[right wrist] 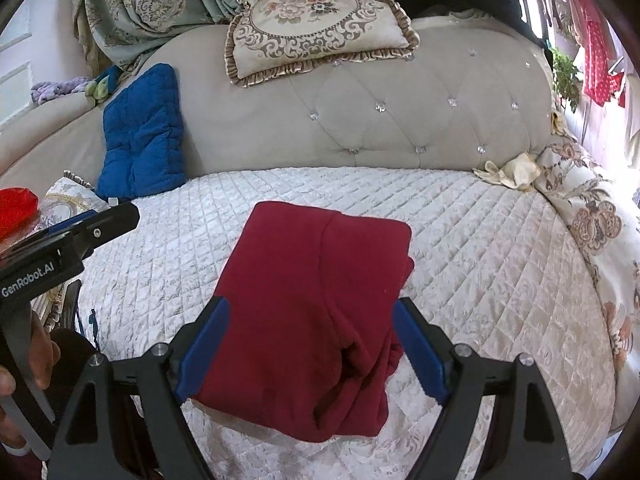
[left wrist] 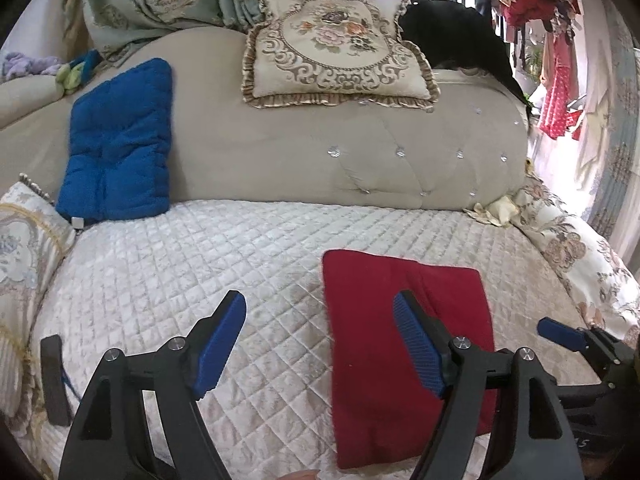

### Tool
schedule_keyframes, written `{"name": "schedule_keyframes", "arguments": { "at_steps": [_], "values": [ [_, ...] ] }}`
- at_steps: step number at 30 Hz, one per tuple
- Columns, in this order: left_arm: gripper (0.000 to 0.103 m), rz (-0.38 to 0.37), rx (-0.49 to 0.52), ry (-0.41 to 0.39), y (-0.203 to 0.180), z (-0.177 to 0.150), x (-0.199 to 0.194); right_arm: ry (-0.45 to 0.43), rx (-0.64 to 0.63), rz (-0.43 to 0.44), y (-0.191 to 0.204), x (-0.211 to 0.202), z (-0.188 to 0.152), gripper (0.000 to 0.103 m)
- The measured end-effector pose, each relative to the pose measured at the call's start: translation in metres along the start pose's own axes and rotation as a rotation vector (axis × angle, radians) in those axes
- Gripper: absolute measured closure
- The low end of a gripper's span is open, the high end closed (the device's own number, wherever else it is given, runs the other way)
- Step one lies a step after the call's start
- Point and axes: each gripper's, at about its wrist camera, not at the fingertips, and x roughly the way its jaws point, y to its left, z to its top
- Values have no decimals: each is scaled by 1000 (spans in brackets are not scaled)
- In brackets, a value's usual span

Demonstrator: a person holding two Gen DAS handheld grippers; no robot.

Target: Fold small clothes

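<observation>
Right gripper (right wrist: 310,350) hangs wide-jawed, empty, over the folded dark-red knit garment (right wrist: 316,320) on the white quilted cover (right wrist: 500,260). Left gripper (left wrist: 320,344) likewise spread, off its left edge; fold looks finished, likely released.

red garment (right wrist: 312,312), folded flat, on bed
</observation>
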Motion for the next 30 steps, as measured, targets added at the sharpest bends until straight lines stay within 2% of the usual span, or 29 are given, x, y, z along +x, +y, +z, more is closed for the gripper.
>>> {"name": "schedule_keyframes", "arguments": {
  "at_steps": [3, 10, 30],
  "values": [
    [47, 24, 4, -7, 3, 1, 0, -10, 3, 1, 1, 0, 3, 10],
    [47, 22, -11, 1, 8, 1, 3, -11, -29, -16, 7, 5, 7, 10],
    [47, 17, 4, 32, -1, -3, 22, 50, 29, -48, -9, 32, 8, 9]
  ]
}}
